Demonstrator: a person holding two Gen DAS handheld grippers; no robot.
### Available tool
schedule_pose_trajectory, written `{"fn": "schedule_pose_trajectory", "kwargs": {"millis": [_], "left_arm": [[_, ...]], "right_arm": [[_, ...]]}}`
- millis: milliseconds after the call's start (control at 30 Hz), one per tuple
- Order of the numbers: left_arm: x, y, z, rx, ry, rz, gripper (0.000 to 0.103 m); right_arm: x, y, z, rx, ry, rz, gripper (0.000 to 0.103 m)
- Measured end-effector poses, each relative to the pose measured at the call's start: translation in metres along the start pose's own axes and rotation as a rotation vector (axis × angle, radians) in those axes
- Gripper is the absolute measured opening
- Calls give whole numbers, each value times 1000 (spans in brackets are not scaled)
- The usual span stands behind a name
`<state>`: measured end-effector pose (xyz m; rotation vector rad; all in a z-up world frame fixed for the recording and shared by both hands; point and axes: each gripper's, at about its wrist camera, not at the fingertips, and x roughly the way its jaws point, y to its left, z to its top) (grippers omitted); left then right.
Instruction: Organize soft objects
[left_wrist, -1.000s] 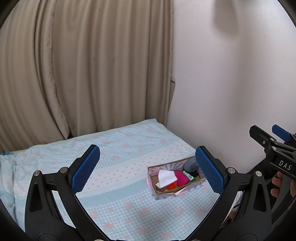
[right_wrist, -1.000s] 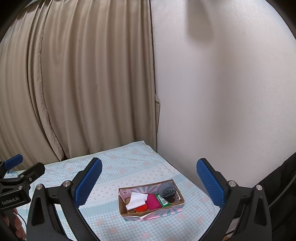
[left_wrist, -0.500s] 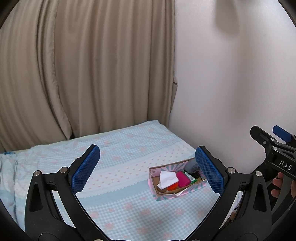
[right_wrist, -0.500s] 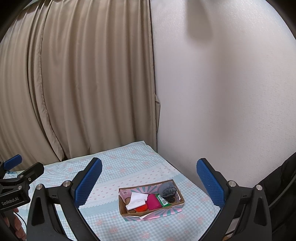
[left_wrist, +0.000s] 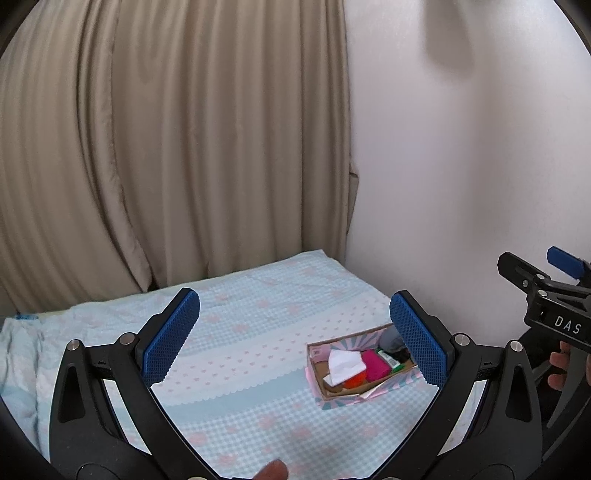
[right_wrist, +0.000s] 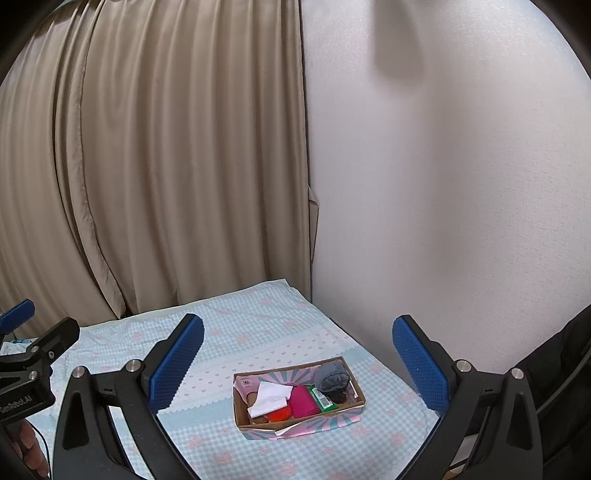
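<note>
A shallow cardboard box (right_wrist: 354, 408) with a pink and teal striped lining lies on the bed. It holds a white cloth (right_wrist: 269, 398), a magenta piece (right_wrist: 302, 402), an orange piece (right_wrist: 279, 415), a green packet (right_wrist: 323, 398) and a grey knitted piece (right_wrist: 332, 376). The box also shows in the left wrist view (left_wrist: 373, 387), partly behind my right-hand finger. My left gripper (left_wrist: 293, 339) is open and empty, held above the bed, left of the box. My right gripper (right_wrist: 297, 360) is open and empty, above and in front of the box.
The bed has a light blue checked sheet (right_wrist: 258, 325) with pink hearts. Beige curtains (right_wrist: 166, 166) hang behind it and a white wall (right_wrist: 443, 184) runs along its right side. The right gripper's body shows at the right edge of the left wrist view (left_wrist: 554, 314).
The left wrist view has drifted slightly, so the box sits a little further right and lower. The right wrist view is almost unchanged. Both grippers stay open.
</note>
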<state>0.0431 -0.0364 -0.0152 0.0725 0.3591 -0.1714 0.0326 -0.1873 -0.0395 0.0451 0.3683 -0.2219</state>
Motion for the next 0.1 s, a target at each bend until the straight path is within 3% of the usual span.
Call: {"fn": "schedule_pose_trajectory", "kwargs": {"millis": [100], "left_arm": [[8,-1,-5,4,3,-12,103]], "right_arm": [[7,0,-2,-2,15,-3,102]]}}
